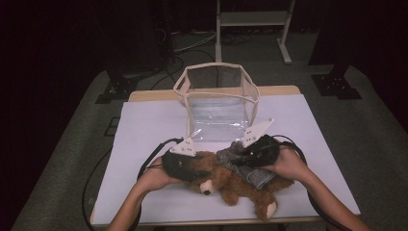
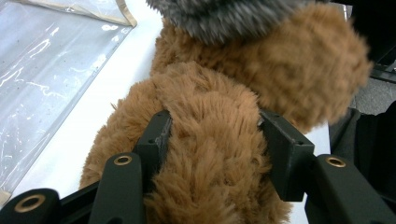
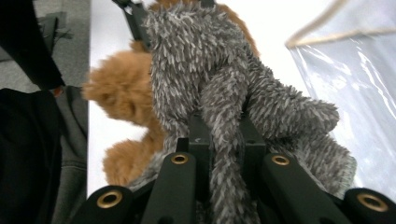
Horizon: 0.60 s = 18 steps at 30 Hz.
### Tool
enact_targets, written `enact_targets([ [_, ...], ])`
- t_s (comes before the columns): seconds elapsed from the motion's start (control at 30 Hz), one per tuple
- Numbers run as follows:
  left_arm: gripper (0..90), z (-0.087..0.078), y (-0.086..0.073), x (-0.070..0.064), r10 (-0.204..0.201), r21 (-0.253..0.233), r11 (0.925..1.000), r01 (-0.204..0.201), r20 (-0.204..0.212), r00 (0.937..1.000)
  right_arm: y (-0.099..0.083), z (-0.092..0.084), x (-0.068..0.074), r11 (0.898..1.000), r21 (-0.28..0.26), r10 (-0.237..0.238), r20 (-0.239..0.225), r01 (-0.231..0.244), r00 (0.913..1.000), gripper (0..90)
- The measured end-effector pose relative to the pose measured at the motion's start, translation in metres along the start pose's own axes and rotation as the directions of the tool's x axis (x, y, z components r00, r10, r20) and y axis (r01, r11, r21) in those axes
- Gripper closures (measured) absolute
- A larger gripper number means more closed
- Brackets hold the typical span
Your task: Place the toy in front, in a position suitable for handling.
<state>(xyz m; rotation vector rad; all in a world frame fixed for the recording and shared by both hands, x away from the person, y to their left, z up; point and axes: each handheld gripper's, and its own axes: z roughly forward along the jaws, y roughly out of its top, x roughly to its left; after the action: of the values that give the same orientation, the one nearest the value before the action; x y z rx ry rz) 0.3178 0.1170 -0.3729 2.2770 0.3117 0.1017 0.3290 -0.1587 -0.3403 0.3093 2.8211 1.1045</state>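
A brown teddy bear [image 1: 240,185] lies on the white table top [image 1: 144,125] near the front edge. A grey plush toy [image 1: 230,157] rests on its upper body. My left gripper [image 1: 196,168] comes in from the left, and in the left gripper view its jaws [image 2: 212,135] press into the bear's brown fur [image 2: 299,70] from both sides. My right gripper [image 1: 241,154] comes in from the right. In the right gripper view it [image 3: 219,135] is shut on a thin limb of the grey plush toy [image 3: 196,56], with the bear [image 3: 121,88] behind.
A clear plastic bag [image 1: 216,96] with beige trim stands open-topped just behind the toys at the middle of the table. Black cables trail from both grippers. A white metal frame [image 1: 252,19] stands on the floor beyond the table.
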Motion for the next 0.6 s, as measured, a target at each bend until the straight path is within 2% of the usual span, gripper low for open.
enact_targets([
  [0.1,48.1,0.0,0.001,0.0,0.004,0.008,1.0,-0.004,-0.001,1.0,0.0,-0.008,0.002,1.0,-0.021,0.004,-0.003,-0.004,1.0,79.6],
  [0.13,47.9,0.001,0.002,-0.001,0.005,0.01,0.9999,-0.005,0.0,1.0,0.006,-0.011,0.005,0.999,-0.038,-0.011,-0.012,0.011,0.9999,79.6],
  [0.23,47.9,0.001,0.002,-0.001,0.007,0.013,0.9999,-0.007,-0.002,1.0,0.016,-0.008,0.008,0.999,-0.041,-0.036,-0.014,0.036,0.9992,79.6],
  [0.33,47.9,0.0,0.0,-0.002,0.007,0.01,0.9999,-0.007,0.001,1.0,0.017,-0.002,0.006,0.999,-0.024,-0.031,-0.021,0.031,0.9993,79.6],
  [0.43,48.0,-0.001,-0.003,-0.001,0.001,-0.006,1.0,-0.001,0.006,1.0,0.007,0.003,0.0,1.0,0.012,-0.01,-0.014,0.01,0.9999,79.5],
  [0.5,47.9,-0.001,-0.003,-0.002,-0.001,-0.012,0.9999,0.001,0.007,1.0,-0.006,-0.002,-0.006,1.0,-0.005,0.029,-0.023,-0.029,0.9993,79.5],
  [0.53,47.8,-0.001,-0.003,-0.003,0.004,-0.011,0.9999,-0.004,0.007,1.0,-0.018,-0.01,-0.009,0.998,-0.011,0.062,-0.013,-0.062,0.998,79.5],
  [0.6,47.8,-0.001,-0.003,-0.004,0.009,-0.008,0.9999,-0.009,0.004,1.0,-0.023,-0.015,-0.011,0.997,-0.018,0.077,-0.015,-0.078,0.9969,79.5],
])
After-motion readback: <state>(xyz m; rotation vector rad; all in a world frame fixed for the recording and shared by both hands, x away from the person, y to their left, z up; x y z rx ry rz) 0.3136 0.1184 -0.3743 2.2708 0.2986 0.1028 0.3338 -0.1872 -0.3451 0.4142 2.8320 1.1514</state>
